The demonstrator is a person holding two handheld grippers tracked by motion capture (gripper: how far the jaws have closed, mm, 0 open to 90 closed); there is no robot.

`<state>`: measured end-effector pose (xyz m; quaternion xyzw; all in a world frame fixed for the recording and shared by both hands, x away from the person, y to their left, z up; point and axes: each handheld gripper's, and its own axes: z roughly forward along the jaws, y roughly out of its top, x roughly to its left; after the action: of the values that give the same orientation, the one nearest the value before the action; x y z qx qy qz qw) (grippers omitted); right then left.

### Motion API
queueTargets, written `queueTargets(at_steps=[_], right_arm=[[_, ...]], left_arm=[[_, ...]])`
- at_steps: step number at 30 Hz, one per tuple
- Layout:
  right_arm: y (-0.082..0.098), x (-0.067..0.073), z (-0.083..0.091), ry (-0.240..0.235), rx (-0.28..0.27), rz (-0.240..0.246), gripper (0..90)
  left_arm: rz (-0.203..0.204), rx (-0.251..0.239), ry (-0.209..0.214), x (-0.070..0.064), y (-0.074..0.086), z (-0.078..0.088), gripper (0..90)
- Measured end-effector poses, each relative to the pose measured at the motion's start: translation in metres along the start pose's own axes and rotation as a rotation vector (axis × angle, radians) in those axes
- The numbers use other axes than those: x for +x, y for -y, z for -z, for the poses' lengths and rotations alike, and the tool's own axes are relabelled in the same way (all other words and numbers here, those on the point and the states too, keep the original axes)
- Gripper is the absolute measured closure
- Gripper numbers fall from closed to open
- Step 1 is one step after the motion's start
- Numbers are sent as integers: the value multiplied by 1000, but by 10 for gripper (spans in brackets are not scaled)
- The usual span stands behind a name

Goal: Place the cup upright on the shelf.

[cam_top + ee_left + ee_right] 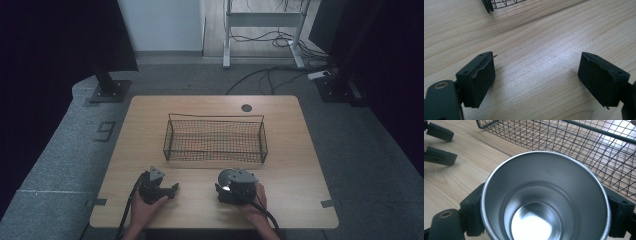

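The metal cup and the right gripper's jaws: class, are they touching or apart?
Touching. In the right gripper view the metal cup sits between the right gripper's jaws, each pressed against its outer wall.

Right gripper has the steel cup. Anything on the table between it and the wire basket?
Nothing visible. The cup, held in the right gripper, sits just short of the basket; only bare table lies between, and the left gripper rests off to the side.

Left gripper (pixel 536 77) fingers (pixel 477 80) spread over bare table (pixel 544 37) near basket (pixel 499 3)
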<state>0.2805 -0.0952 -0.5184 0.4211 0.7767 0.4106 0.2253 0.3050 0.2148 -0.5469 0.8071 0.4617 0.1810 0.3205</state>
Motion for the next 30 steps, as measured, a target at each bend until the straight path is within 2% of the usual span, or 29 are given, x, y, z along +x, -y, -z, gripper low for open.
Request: queueTargets(at_steps=[7, 14, 24, 30], right_arm=[[-1, -2, 0, -6, 2, 20, 134], [-5, -4, 8, -21, -34, 13, 135], [-14, -5, 19, -69, -62, 23, 135], [-23, -8, 27, -90, -90, 12, 136]], left_arm=[[0, 0, 0, 0, 0, 0, 142], [0, 0, 0, 0, 0, 0, 142], [0, 0, 0, 0, 0, 0, 142], [0, 0, 0, 0, 0, 0, 142]])
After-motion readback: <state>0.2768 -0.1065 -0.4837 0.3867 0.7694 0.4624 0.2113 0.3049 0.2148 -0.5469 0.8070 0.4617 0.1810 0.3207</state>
